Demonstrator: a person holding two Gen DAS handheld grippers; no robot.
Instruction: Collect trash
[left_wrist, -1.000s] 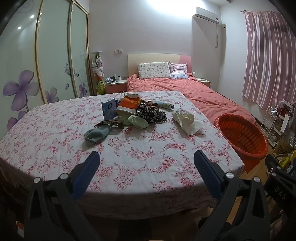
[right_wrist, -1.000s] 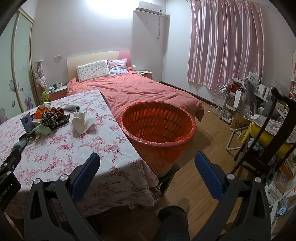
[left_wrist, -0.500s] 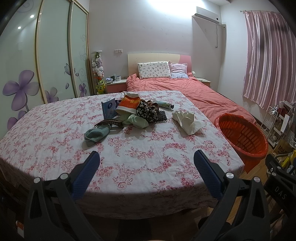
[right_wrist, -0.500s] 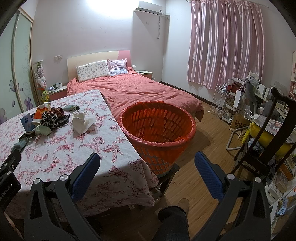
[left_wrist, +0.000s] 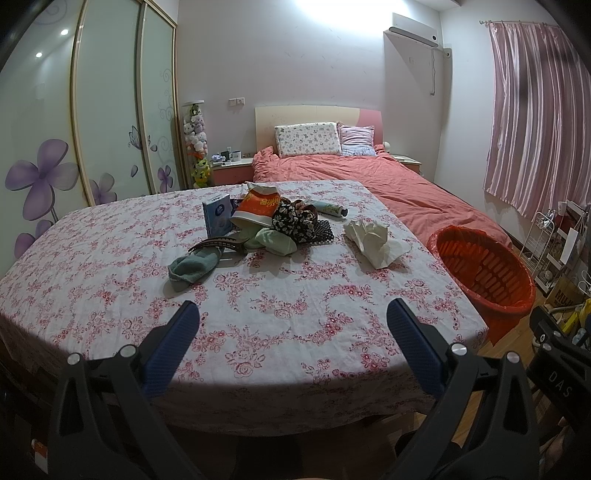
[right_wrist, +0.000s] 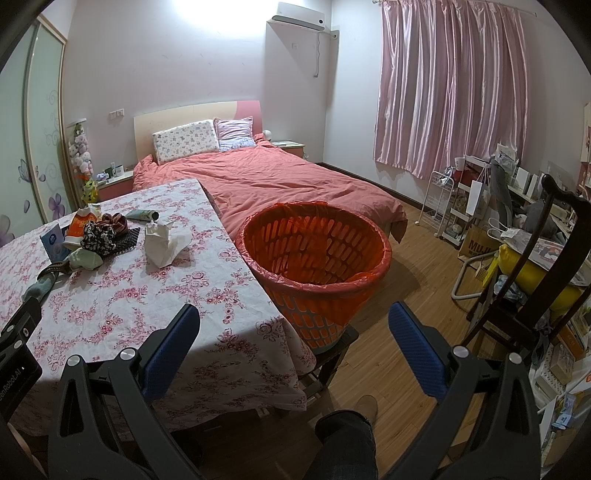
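A pile of items lies on the floral tablecloth (left_wrist: 122, 258): a crumpled white tissue (left_wrist: 371, 238), an orange snack bag (left_wrist: 258, 205), a blue box (left_wrist: 216, 218), a tube (left_wrist: 330, 209), a black-and-white scrunchie (left_wrist: 291, 221), green cloths (left_wrist: 192, 267) and a dark hair clip (left_wrist: 218, 243). An orange basket (left_wrist: 484, 273) lined with a red bag stands on a stool at the table's right side. My left gripper (left_wrist: 288, 321) is open and empty over the table's near edge. My right gripper (right_wrist: 293, 325) is open and empty, in front of the basket (right_wrist: 314, 254); the tissue (right_wrist: 160, 243) lies to its left.
A bed with a coral cover (right_wrist: 280, 181) stands behind the table. A wardrobe (left_wrist: 110, 110) fills the left wall. A white rack (right_wrist: 443, 206), bags and a dark chair (right_wrist: 532, 266) crowd the right side. A person's leg and shoe (right_wrist: 354, 417) show below the right gripper.
The left wrist view has shifted very slightly. Both grippers stay open and nothing on the table has moved.
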